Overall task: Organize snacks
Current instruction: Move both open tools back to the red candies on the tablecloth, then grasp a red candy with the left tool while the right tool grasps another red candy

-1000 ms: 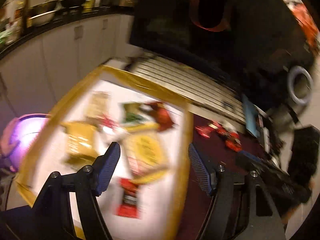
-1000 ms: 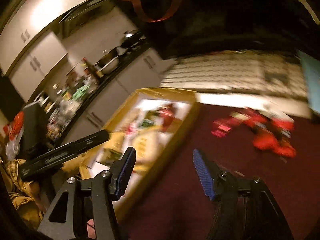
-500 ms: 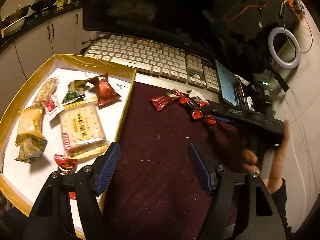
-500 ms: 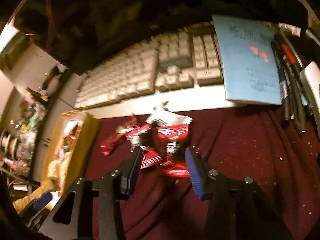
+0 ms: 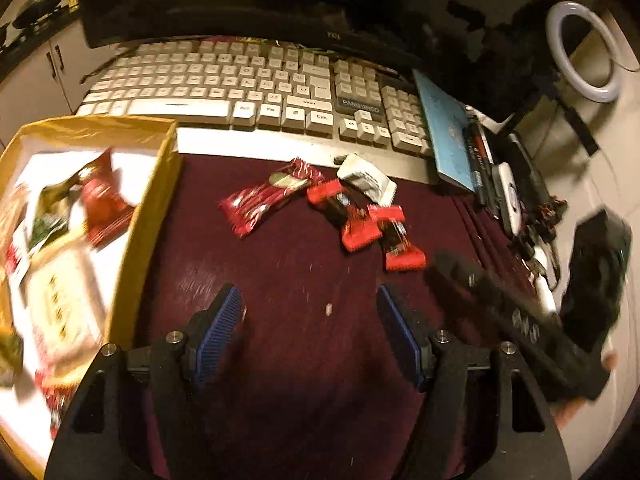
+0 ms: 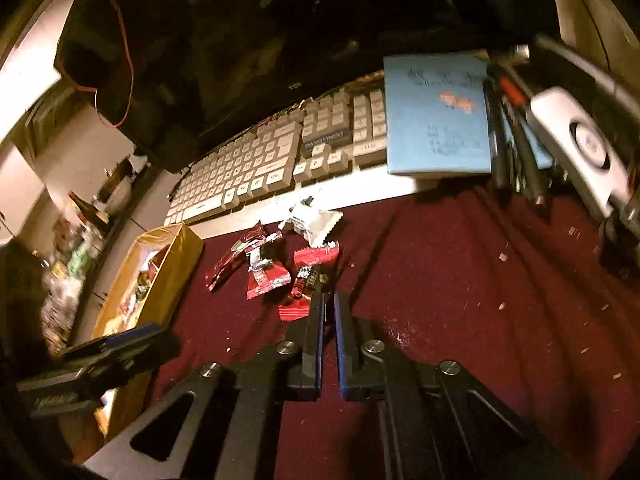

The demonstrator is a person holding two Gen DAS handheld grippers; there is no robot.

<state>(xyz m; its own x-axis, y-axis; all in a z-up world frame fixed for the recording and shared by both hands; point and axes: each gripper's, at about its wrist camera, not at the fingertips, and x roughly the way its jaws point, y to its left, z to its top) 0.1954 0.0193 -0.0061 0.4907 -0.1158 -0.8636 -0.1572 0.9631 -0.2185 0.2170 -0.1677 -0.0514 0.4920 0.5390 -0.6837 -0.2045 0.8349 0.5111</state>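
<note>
Right gripper [image 6: 328,300]: ribbed blue pads nearly pressed together, thin slit between them. Tips sit at the near edge of a red crinkly snack packet [image 6: 306,284]; can't tell if foil is actually pinched. Just ahead of the tips: loose cluster of wrappers — another small red packet [image 6: 266,276], a long dark-red glossy bar [image 6: 232,258], a white-and-silver sachet [image 6: 310,220] with a serrated edge. All lie on a maroon cloth [image 6: 460,280], wrinkled, speckled with crumbs.

Left gripper [image 5: 310,322]: pads spread wide, nothing between them, hovering low over bare cloth. Same wrapper cluster sits ahead of the tips, slightly right. Left of the jaws: shallow rectangular gold-walled box [image 5: 140,216], white floor, holding several flat packets, motion-blurred.

Beyond the snacks: beige keyboard [image 5: 240,92], blocky keycaps; a blue booklet [image 6: 438,116] over its right end; pens [image 6: 512,136] beside that.

Both tools point forward and angle down toward the cloth.
</note>
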